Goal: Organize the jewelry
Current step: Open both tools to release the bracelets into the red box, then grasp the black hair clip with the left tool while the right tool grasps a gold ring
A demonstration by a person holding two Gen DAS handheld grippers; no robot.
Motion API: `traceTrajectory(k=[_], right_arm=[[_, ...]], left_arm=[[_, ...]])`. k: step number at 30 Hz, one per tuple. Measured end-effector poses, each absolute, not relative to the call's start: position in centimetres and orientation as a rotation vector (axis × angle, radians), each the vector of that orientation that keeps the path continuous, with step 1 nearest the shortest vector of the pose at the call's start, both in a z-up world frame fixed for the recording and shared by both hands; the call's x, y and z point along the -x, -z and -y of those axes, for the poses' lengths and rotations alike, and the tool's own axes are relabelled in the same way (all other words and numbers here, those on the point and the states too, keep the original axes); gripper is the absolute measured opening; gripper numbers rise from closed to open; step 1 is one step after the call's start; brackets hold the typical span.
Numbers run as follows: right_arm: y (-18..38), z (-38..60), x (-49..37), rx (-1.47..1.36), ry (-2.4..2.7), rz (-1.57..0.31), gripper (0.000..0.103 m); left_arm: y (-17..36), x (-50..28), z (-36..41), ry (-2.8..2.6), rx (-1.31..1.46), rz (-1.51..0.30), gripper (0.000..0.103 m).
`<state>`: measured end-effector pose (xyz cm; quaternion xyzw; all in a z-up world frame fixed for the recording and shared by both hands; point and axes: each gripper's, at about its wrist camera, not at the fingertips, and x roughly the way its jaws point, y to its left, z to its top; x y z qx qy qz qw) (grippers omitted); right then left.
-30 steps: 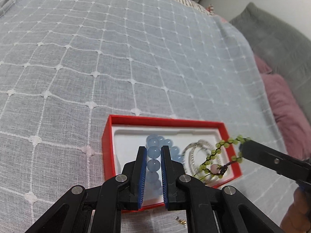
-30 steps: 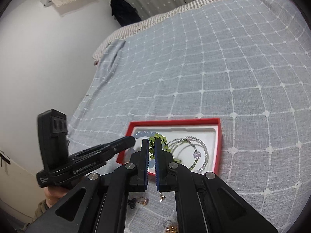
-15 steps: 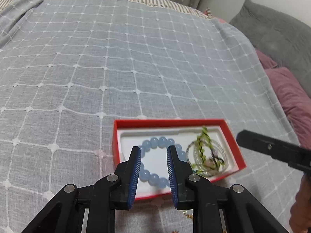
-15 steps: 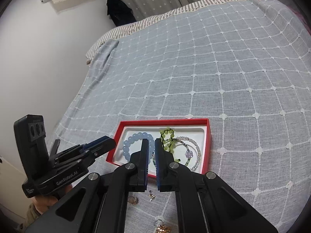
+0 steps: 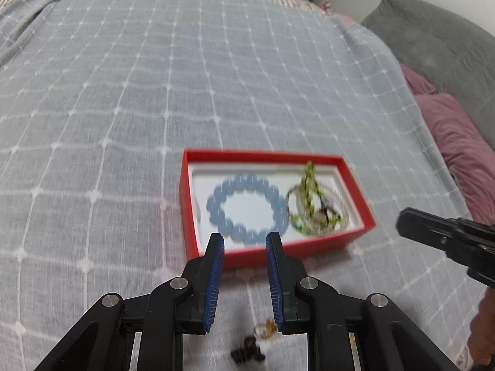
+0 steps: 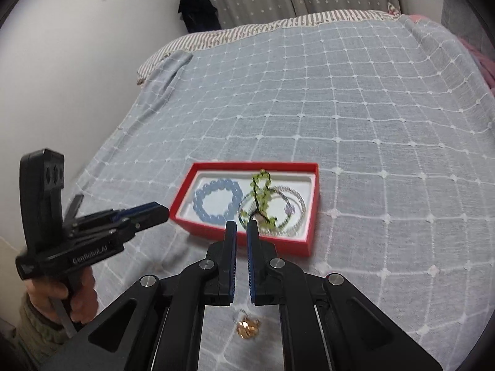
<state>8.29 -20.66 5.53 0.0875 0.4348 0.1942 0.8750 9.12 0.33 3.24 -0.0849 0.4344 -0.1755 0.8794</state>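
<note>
A red box [image 5: 188, 204] [image 6: 311, 241] with a white lining lies on the bed. In it are a blue bead bracelet [image 5: 216, 201] [image 6: 201, 198], a green bead bracelet [image 5: 307, 179] [image 6: 258, 185] and clear bead bracelets [image 6: 297, 204]. My left gripper [image 5: 246, 239] [image 6: 154, 211] is open and empty, just in front of the box. My right gripper [image 6: 241, 227] [image 5: 411, 222] is slightly open and empty, near the box's front edge. A gold piece [image 5: 264, 329] [image 6: 246, 329] and a dark piece [image 5: 247, 349] lie on the bedspread below the grippers.
The grey checked bedspread [image 5: 154, 77] [image 6: 355, 108] covers the bed. A grey cushion [image 5: 439, 40] and a purple pillow [image 5: 458, 142] lie at the right. A white wall [image 6: 62, 77] runs along the bed's left side.
The left gripper let go of the blue bracelet, opened and drew back. The right gripper released the green bracelet into the box and pulled back.
</note>
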Motion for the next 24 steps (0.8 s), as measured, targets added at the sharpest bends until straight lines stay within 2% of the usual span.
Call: traceTrajectory(k=[6,10,15,24], right_arm=[[-6.1,21.3,-5.8,-0.226,-0.418,-0.928,0.008],[-6.0,21.3,-4.2,-0.223,-0.442,-0.931,0.024],[-4.4,21.5,-3.4,-0.209,-0.402,-0.977,0.028],[-2.1,20.7,-3.3,-0.181,-0.396,-1.048,0.030]], left_arm=[[-1.7,-7.4,-1.2,0.326,0.167,-0.975,0.035],[-1.4,-6.3,-1.2,0.314,0.151,-0.983,0.046],[-0.5,-4.7,-0.4,0.328,0.120,-0.997,0.058],[0.2,-4.1,0.5,0.302,0.052,-1.014,0.061]])
